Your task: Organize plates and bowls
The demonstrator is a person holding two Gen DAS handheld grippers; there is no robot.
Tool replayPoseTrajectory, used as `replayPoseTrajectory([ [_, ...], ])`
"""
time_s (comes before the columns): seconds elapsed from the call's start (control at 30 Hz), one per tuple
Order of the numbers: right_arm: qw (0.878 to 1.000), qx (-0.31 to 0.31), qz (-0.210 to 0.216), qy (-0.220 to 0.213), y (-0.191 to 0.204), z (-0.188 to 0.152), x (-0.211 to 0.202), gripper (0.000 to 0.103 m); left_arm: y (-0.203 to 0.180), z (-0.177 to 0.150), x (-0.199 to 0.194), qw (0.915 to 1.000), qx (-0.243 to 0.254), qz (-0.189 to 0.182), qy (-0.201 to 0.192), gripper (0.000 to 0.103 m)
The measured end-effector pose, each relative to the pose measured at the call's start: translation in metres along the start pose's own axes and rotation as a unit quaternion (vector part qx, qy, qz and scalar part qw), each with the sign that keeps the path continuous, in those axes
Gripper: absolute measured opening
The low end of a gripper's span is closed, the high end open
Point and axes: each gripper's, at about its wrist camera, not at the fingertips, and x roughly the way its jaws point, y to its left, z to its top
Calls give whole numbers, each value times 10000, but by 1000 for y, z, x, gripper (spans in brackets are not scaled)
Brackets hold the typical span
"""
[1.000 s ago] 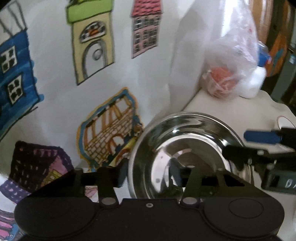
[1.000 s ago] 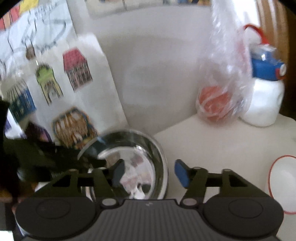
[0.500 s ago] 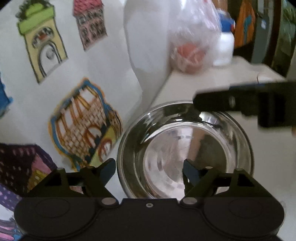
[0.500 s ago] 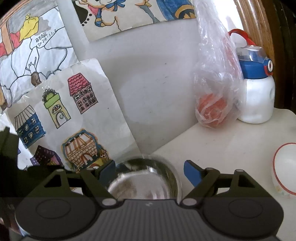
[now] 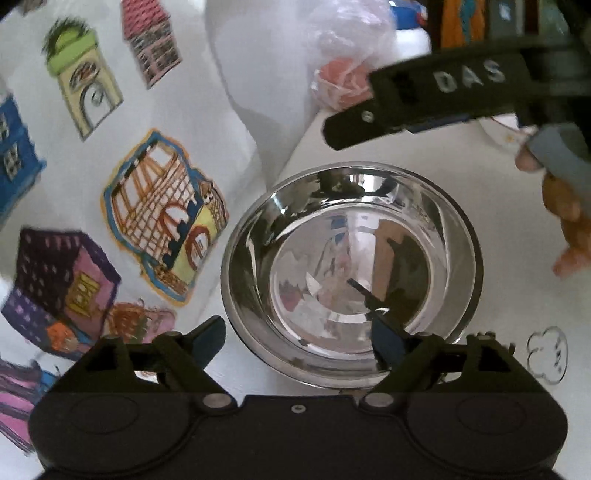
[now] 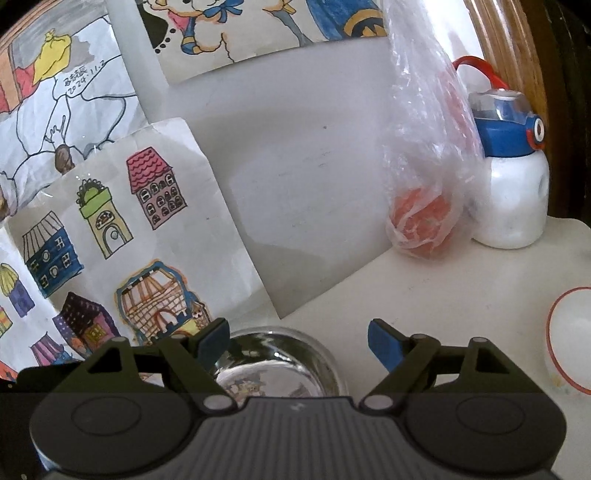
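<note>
The steel bowl (image 5: pixel 351 273) is sitting upright on the white surface (image 5: pixel 517 295), close against the propped drawing of houses (image 5: pixel 162 218) on its left. Its polished interior is reflecting the surroundings, and nothing is lying inside it.

The left gripper (image 5: pixel 297 339) is hovering over the near rim of the bowl. Its fingers (image 5: pixel 210 338) are standing spread wide and released; the left one is hanging over the surface outside the rim, while the right one is showing over the bowl's interior. Contact with the metal cannot be confirmed from this view.

The right gripper (image 6: pixel 297 341) is positioned above and behind the same bowl, only the far part of which is showing between its blue-tipped fingers (image 6: pixel 384 345). These fingers are likewise spread apart and gripping nothing. In the left wrist view, this tool is appearing as a dark bar at the upper right, with the person's hand (image 5: pixel 565 206) holding it.

A white bowl with a red rim (image 6: pixel 569 347) is resting on the surface at the far right, well apart from the steel bowl. A clear plastic bag (image 6: pixel 424 155) containing something reddish is leaning at the back, touching or just beside a white bottle with a blue cap (image 6: pixel 511 173). Further drawings (image 6: pixel 236 29) are hanging on the wall behind.
</note>
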Motion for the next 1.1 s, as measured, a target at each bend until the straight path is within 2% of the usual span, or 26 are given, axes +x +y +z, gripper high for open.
replayPoseTrajectory([
  [0.2,9999,-58,55,-73,1,1,-2,86,0,-5,0,9997,-160,-133,-145,90],
  [0.37,9999,-54,72,-45,1,0,1,87,8,1,5,9998,-99,-158,27,90],
  [0.53,9999,-75,85,-42,3,0,1,87,13,14,-2,9988,-105,-419,228,88],
  [0.73,9998,-159,129,-59,1,1,-8,90,8,22,-30,9976,-213,-604,246,88],
  [0.9,9998,-147,106,-96,-5,2,-21,92,-25,19,-58,9967,307,-703,267,88],
  [1.1,9997,-165,95,-150,-10,4,-33,93,-79,17,-75,9884,1004,-1068,392,88],
])
